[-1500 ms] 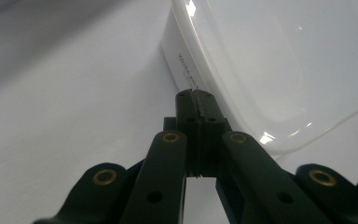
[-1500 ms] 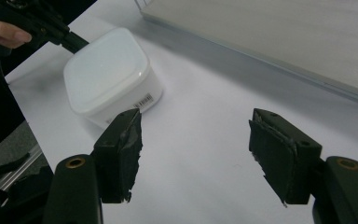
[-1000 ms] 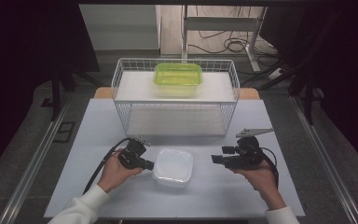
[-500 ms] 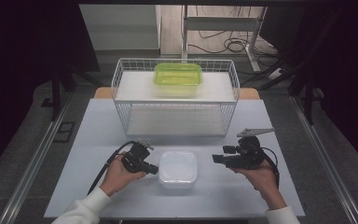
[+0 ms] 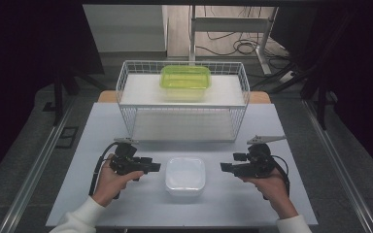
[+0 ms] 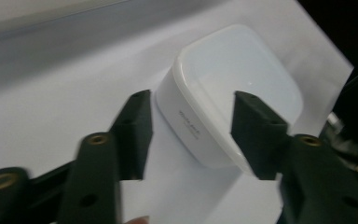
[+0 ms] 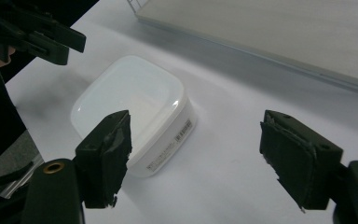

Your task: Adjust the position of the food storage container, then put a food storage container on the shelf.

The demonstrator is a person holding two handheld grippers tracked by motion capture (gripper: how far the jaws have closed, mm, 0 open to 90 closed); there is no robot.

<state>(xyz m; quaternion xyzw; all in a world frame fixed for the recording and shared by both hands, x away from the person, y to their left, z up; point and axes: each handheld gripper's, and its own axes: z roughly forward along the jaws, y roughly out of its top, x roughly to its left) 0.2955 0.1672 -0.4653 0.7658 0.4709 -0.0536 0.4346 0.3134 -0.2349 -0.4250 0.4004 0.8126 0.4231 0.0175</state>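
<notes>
White lidded plastic container [image 5: 185, 175] sits flat on the pale tabletop [image 5: 126, 213] near its front edge, between the two hand-held grippers and touching neither. Its lid is on, its corners are rounded, and a small printed label runs along one side wall, too small to read. On the left, the left gripper [image 5: 154, 167] points toward the container's left side from just beside it; in the left gripper view [image 6: 191, 133] its jaws stand spread, having just been opening, and the container's near corner appears in the gap between them, farther off on the table, with no pad pressing on it. On the right, the right gripper [image 5: 225, 168] points toward the container's right side and stands a little farther from it; in the right gripper view [image 7: 196, 140] its jaws are wide apart, having just been opening too, with only bare tabletop between them, and the container lies off toward the left jaw. Each gripper is held by a hand in a white sleeve. Behind the container, well apart from it, a white wire basket [image 5: 126, 82] stands across the back of the table, and a green lidded container [image 5: 185, 77] rests on the white shelf inside it, toward the rear.
</notes>
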